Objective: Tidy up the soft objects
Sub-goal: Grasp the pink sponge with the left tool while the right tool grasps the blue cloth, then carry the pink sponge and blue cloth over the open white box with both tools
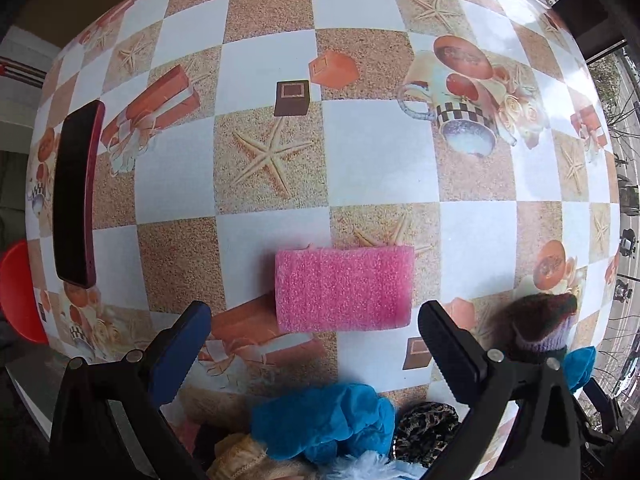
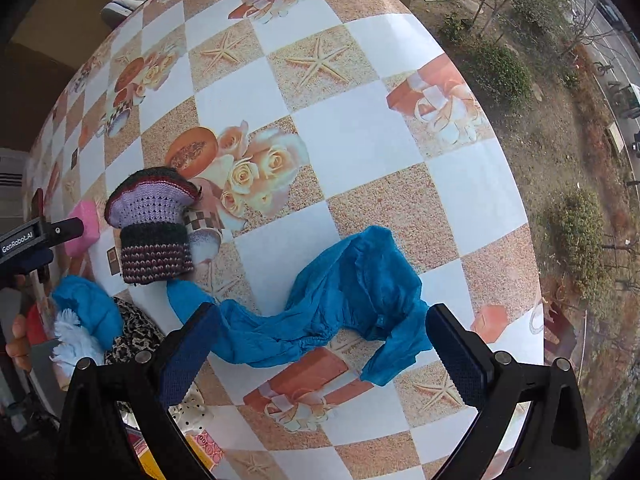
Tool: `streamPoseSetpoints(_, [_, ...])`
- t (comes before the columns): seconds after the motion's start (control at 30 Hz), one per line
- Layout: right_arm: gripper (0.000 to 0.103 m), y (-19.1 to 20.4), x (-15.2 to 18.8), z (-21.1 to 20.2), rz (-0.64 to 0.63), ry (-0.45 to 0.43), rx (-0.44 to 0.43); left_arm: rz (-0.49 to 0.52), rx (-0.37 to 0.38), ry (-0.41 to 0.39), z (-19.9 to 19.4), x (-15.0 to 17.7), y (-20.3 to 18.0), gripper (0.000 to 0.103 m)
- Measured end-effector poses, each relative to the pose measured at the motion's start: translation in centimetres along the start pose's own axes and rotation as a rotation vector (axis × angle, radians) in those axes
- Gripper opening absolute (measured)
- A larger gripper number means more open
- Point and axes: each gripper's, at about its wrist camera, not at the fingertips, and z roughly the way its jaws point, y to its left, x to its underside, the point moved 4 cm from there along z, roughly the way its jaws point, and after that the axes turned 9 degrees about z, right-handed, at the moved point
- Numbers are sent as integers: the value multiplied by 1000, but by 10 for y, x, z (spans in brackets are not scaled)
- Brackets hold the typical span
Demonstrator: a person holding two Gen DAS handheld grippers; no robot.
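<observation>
A pink foam sponge (image 1: pixel 344 288) lies flat on the patterned table, just ahead of and between the fingers of my open, empty left gripper (image 1: pixel 316 344). Crumpled blue cloth (image 1: pixel 324 420) and a leopard-print piece (image 1: pixel 424 428) lie below that gripper. A knitted purple and dark hat (image 2: pixel 154 224) stands on the table; it also shows in the left wrist view (image 1: pixel 540 324). A long blue cloth (image 2: pixel 340 300) stretches across the table between the fingers of my open right gripper (image 2: pixel 324 348). The sponge also shows in the right wrist view (image 2: pixel 84 226), with the left gripper's fingers (image 2: pixel 60 230) beside it.
A dark phone (image 1: pixel 76 192) lies at the table's left side. A red chair (image 1: pixel 20 292) stands beyond the left edge. A pale blue fluffy item (image 2: pixel 76 336) and a polka-dot piece (image 2: pixel 192 412) lie near the front edge. The table's right edge (image 2: pixel 516 200) drops off to outdoor ground.
</observation>
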Motion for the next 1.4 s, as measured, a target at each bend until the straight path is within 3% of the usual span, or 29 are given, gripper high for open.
streamPoseSetpoints(0.33, [103,42,3,32,-152,12,173,-28,-12,33,24,-6,1,103])
streamPoseSetpoints(0.57, [103,34,-7,34,-156,5,142,-19,10,14,30,-14,-12,103])
streamPoseSetpoints(0.7, [103,21,7,34,-168,-24,130,-41,45,18,33,-17,-11,103])
streamPoseSetpoints(0.73, [103,26,-6,44,-171,-14,127,-42,47,19,33,-18,-11,103])
streamPoseSetpoints(0.87, [103,34,-4,42,-181,14,140,21,49,80,34,-17,-17,103])
streamPoseSetpoints(0.93, [90,39,2,38,-193,6,142,37,42,67,31,-15,-22,99])
streamPoseSetpoints(0.97, [84,40,6,35,-193,-2,139,42,50,55,28,-14,-25,91])
streamPoseSetpoints(1.03, [43,42,15,29,-194,-28,133,58,47,31,19,-12,-33,75])
streamPoseSetpoints(1.1, [27,41,18,25,-195,-31,126,87,16,18,13,-12,-37,72])
streamPoseSetpoints(1.17, [22,35,17,18,-166,-26,84,96,-11,-20,2,-7,-38,72])
streamPoseSetpoints(1.4, [21,13,38,-18,-91,-33,-62,94,-36,-187,-63,17,-23,72])
